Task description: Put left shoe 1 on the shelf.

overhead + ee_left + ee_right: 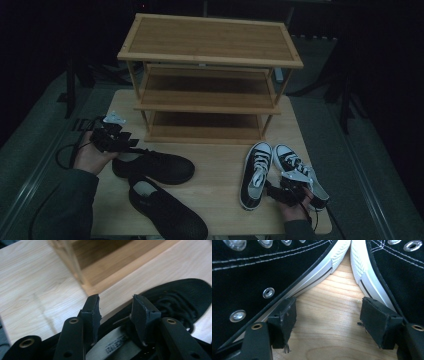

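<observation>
In the high view the left gripper [131, 145] is hovering open at the heel of a black shoe [155, 167] before the wooden rack [210, 75], while in the left gripper view the jaws are standing wide apart over that shoe [175, 297] (gripping nothing), and in the right gripper view the open jaws are resting between two black-and-white sneakers [249, 270].

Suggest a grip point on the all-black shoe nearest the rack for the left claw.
Take the black shoe by the heel collar, coming from its heel end at the table's left. That rim is a thin wall around the foot opening, so one pad can go inside and one outside. The left claw, open, is already poised over that heel end.
</observation>
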Demonstrator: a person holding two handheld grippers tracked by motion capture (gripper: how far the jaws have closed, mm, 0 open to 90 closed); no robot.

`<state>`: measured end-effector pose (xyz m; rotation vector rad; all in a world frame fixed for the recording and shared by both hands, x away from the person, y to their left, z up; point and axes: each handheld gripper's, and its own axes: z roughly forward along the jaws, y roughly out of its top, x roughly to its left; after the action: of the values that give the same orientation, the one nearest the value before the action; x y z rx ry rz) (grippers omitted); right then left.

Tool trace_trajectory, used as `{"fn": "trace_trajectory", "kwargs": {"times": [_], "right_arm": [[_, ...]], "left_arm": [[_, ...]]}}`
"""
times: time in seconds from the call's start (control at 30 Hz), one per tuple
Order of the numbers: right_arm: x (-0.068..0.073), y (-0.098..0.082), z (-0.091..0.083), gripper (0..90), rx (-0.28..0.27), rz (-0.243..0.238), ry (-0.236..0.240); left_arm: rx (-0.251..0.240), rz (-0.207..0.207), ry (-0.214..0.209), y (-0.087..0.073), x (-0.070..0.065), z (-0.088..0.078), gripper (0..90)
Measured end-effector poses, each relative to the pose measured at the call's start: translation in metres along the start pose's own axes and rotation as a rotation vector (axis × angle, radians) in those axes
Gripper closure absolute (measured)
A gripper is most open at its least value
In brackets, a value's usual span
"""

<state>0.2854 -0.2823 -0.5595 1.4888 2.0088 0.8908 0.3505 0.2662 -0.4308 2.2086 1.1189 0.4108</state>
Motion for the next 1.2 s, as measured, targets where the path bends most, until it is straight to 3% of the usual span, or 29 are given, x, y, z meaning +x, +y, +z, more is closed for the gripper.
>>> {"fn": "trace_trajectory", "kwargs": {"times": [0.13,0.33,0.57,0.83,1.2], "right_arm": [[-0.0001,0.0001,0.0001,28.8,0.0,-0.001,0.0],[-0.0002,0.0001,0.0001,28.9,0.0,-0.001,0.001],[-0.0003,0.0002,0.0001,28.9,0.0,-0.002,0.002],[-0.0003,0.0001,0.0001,28.9,0.0,-0.002,0.002],[-0.0003,0.0001,0.0001,28.9,0.0,-0.003,0.002]], "left_arm": [[0.009,0.053,-0.037,0.0003,-0.0021,0.0037,58.3],[0.018,0.082,-0.074,-0.0001,-0.0035,0.0072,60.8],[0.046,0.111,-0.069,0.0006,-0.0063,0.0106,65.1],[0.073,0.152,-0.077,-0.0005,-0.0093,0.0089,63.2],[0.095,0.168,-0.071,-0.0058,-0.0095,0.0088,57.8]]}}
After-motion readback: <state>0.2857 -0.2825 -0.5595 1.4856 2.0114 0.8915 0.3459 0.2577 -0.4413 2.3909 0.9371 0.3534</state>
